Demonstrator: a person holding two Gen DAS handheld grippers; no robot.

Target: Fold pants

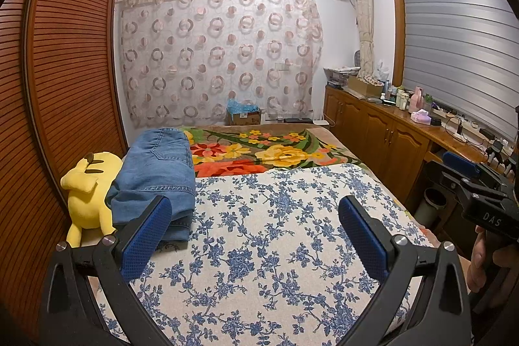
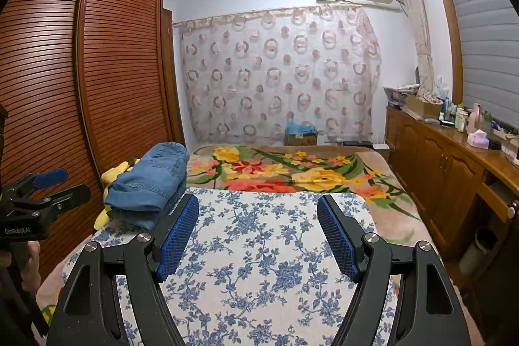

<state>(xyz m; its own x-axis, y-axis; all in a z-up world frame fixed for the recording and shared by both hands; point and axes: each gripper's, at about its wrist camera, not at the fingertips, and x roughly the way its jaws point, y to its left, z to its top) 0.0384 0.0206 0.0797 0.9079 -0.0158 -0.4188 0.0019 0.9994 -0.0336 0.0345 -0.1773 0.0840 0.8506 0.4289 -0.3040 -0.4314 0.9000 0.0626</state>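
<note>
Left tool (image 1: 254, 216): fingers spread wide, nothing between them; blue mesh-textured pads (image 1: 144, 237) on black arms, hovering above the bed.
Right tool (image 2: 258, 222): fingers also apart and empty, same blue pads (image 2: 337, 237), above the same cloth.
Pants (image 1: 155, 171): blue denim, folded into a thick stack at the left edge of the bed, just beyond the left finger of each tool; a seam and pocket stitching show on top.
Floral sheet (image 1: 275, 248): flat, cream cloth with a blue flower print, bare between and ahead of both tools.
Blanket (image 1: 259, 151): plush, with large red, yellow and orange flowers, covering the far half of the bed.
Yellow plush toy (image 1: 89, 193): soft, wedged between the pants and the wardrobe (image 1: 65, 70); touching the pants.
Left view only: the right tool at the far right edge, held by a hand (image 1: 483, 261); most of the plush toy.
Right view only: the left tool at the far left edge, with a hand (image 2: 32, 265) below it; the plush toy mostly hidden by the pants.
Edges: slatted wooden wardrobe close along the left side; wooden counter (image 2: 454, 158) with bottles along the right, a narrow gap between it and the bed.
</note>
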